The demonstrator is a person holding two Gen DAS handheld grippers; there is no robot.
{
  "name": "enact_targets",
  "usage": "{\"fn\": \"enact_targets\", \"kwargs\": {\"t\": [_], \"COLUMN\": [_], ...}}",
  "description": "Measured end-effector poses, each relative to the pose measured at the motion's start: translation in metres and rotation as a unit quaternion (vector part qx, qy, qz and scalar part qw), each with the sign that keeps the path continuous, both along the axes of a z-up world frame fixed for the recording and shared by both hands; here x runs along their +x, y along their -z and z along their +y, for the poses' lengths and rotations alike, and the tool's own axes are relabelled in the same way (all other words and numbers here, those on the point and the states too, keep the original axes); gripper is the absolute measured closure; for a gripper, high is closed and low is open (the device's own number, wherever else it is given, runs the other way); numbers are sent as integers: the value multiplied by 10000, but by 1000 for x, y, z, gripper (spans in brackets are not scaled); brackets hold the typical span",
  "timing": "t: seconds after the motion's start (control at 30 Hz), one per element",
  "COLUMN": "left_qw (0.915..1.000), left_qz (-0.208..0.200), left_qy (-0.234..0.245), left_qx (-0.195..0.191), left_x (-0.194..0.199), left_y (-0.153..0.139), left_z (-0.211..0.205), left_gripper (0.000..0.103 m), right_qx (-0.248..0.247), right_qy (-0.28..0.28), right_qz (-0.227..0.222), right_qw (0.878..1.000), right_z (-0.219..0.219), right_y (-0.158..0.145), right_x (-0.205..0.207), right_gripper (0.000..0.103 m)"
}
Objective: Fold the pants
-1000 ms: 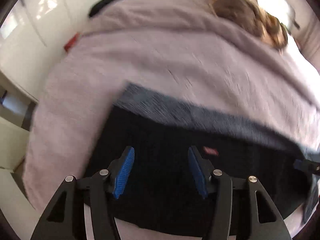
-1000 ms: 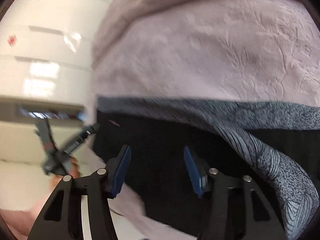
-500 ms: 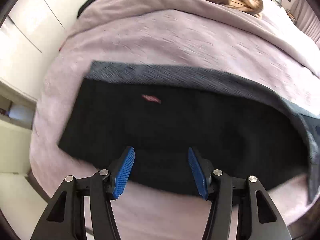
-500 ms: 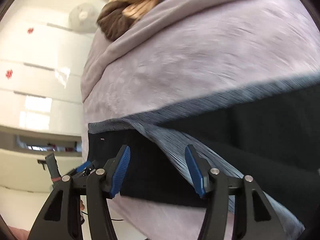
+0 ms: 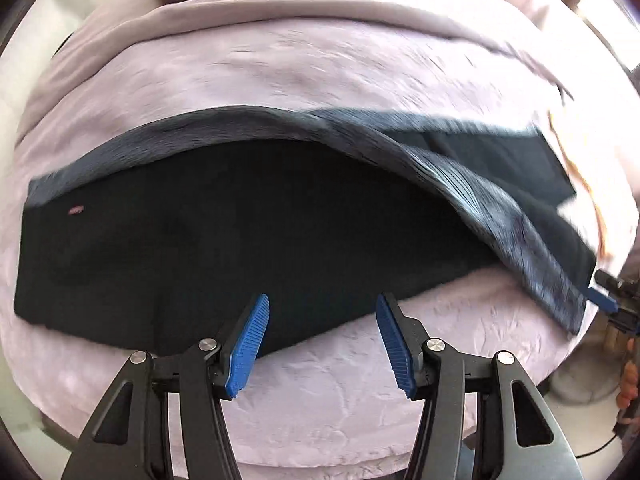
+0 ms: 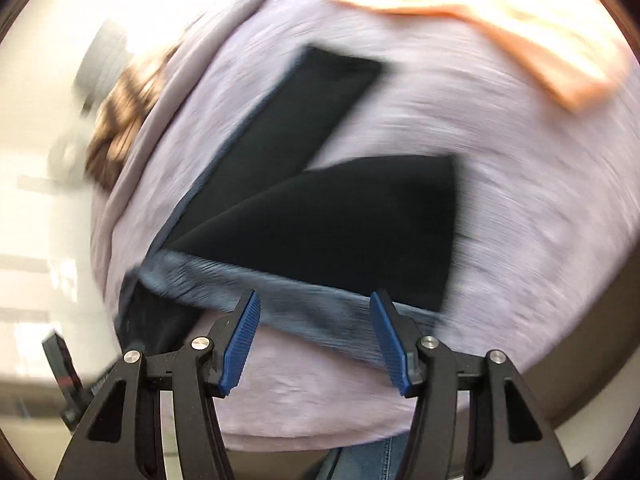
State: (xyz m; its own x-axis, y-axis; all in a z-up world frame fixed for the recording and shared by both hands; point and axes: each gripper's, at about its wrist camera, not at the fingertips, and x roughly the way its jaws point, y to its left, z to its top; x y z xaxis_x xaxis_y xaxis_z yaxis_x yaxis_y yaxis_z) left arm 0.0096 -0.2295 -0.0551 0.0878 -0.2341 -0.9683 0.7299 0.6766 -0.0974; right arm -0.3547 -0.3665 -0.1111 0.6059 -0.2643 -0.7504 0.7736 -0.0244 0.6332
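— Both tongs empty: left gripper (image 5: 322, 338) and right gripper (image 6: 314, 334) have their jaws apart over the near hem, clamping nothing.

— And the pants (image 5: 240, 232) lie flat on the lilac bedspread (image 5: 320, 76), legs splayed.

— A shallow pinch could catch just one layer, or the bedspread. That peach cloth (image 6: 500, 28) is well clear.

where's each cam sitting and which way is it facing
Left wrist: on the left tongs, looking steeply down at the dark pants on the lilac bedspread; both blue pads show, open and empty, right tongs at the edge.
Right wrist: on the right tongs, angled down over the pants and an orange cloth; pads open and empty.
Shared: pants, bedspread.
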Motion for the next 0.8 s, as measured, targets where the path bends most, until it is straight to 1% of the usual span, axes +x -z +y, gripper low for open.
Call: {"fn": "enact_targets", "kwargs": {"t": [0.07,0.13,0.17,0.2,0.33,0.4,0.43,0.47,0.5,0.53,0.57,0.6,0.63,0.7,0.77,0.8], "left_qw": [9999,9998,9998,9998,9997,9998,9998,9997,9995,9993,9991,9990,9989,9988,9986,9985], "left_qz": [-21,-4,7,8,99,123,123,122,138,178,210,231,232,205,187,176], "left_qy": [95,153,183,207,192,137,97,53,-6,-83,-137,-178,-199,-225,-309,-358], "left_qx": [-91,-126,-91,-42,87,94,155,217,271,327,353,353,359,378,382,386], "left_x": [-15,-28,-31,-36,-34,-30,-30,-29,-28,-27,-27,-26,-26,-24,-19,-16], "left_y": [-4,-7,-6,-5,2,7,11,14,17,20,21,21,21,19,19,19], "left_z": [-3,-2,-1,-1,-5,-15,-22,-27,-33,-39,-43,-48,-53,-65,-75,-80], "left_gripper": [46,46,46,46,46,46,46,46,46,46,46,46,46,46,46,46], "right_qx": [180,335,382,412,580,692,789,886,1033,1071,1014,922,818,642,465,419], "right_qy": [262,400,431,419,259,42,-108,-244,-465,-514,-532,-539,-546,-622,-749,-768], "right_qz": [-144,-207,-347,-477,-549,-897,-1110,-1239,-1488,-1641,-1937,-2239,-2424,-2635,-2741,-2805], "right_qw": [9994,9984,9977,9971,9965,9936,9906,9880,9824,9793,9743,9687,9652,9605,9576,9558], "right_z": [3,3,2,1,-7,-12,-15,-17,-21,-24,-28,-35,-43,-66,-105,-125], "right_y": [20,34,40,43,55,64,69,72,75,72,63,51,38,12,-11,-18], "right_x": [-23,-32,-37,-37,-44,-41,-36,-29,-23,-22,-22,-24,-25,-27,-24,-23], "right_gripper": [42,42,42,42,42,42,49,75,84,83,84,84,84,84,84,84]}}
